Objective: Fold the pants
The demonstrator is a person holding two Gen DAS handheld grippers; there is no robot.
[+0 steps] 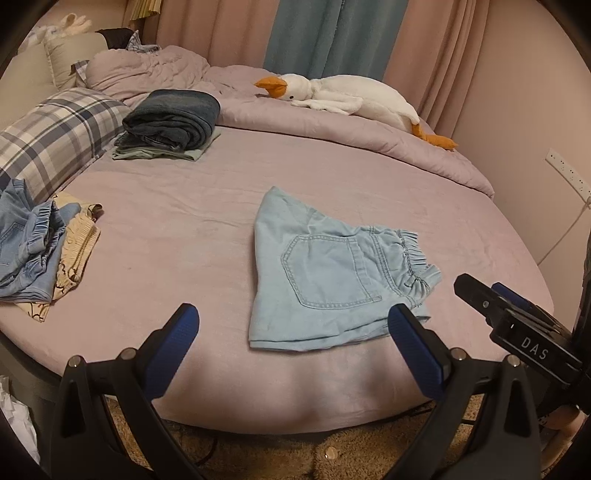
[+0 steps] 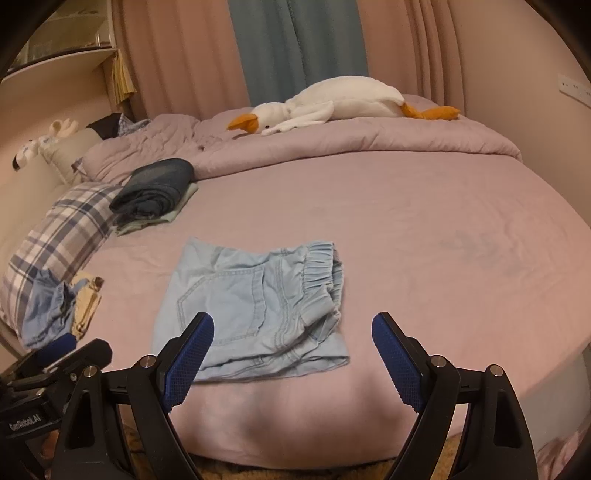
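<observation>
**A:** Pink curtains [image 1: 424, 48] with a teal one [image 1: 314, 33] between them hang behind a round bed [image 1: 166, 229] under a mauve sheet. What's on the far left of it?

**B:** In the left wrist view, a loose heap of clothes [image 1: 33, 251], blue denim over a cream piece, lies at the left edge. Just behind it is a plaid pillow [image 1: 55, 136]. Further right and back sits a stack of folded clothes [image 1: 173, 122], dark jeans on top of a pale green piece.

**A:** And the middle?

**B:** The light blue shorts [image 1: 325, 273] lie flat on the sheet near the front edge, folded in half, back pocket up, elastic waistband toward the right. Behind them, on the bunched quilt [image 1: 332, 125], a white plush goose [image 1: 354, 98] lies on its side, orange beak pointing left.

**A:** The claws?

**B:** The left gripper [image 1: 291, 332] hangs over the front edge of the bed with its jaws spread wide and nothing between the blue pads; its right finger overlaps the shorts' near right corner in the picture, but I cannot tell whether it touches. The right gripper [image 2: 291, 339] is also wide open and empty, above the near edge of the shorts [image 2: 255, 295], its left finger in front of the cloth.

**A:** Far right?

**B:** A wall with a white power strip [image 1: 567, 171] and a cord hanging below it.
</observation>
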